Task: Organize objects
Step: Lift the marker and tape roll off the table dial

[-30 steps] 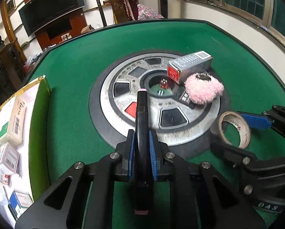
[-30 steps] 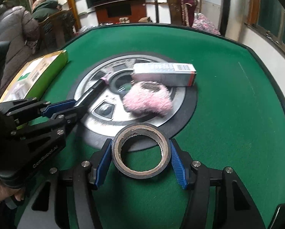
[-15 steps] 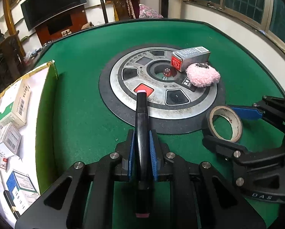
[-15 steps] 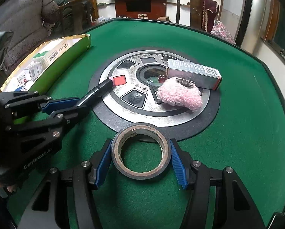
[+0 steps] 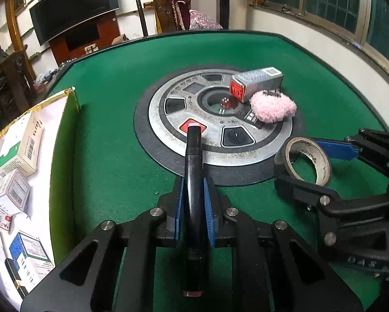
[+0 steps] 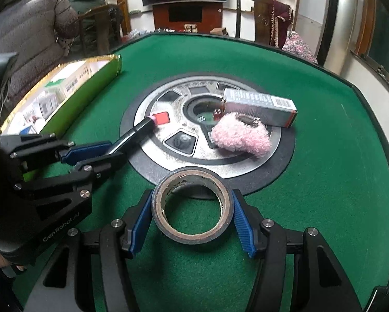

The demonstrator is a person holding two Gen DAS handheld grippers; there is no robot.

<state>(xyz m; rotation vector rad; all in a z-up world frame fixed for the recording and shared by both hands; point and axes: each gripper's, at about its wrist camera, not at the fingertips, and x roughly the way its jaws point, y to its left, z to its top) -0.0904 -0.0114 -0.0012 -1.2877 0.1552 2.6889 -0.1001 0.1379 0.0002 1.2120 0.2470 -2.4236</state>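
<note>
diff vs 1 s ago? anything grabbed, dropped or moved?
Both wrist views have pulled back from the table's centre disc, and more of the green box at the left shows. Nothing was taken or let go. As before, the left gripper is shut on the marker and the right gripper is shut on the tape roll. The grey carton and pink puff lie unmoved on the disc.

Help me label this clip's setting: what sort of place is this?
Probably a home living room with a mahjong table: green felt, a central dice panel, a wall television and wooden chairs behind.
</note>
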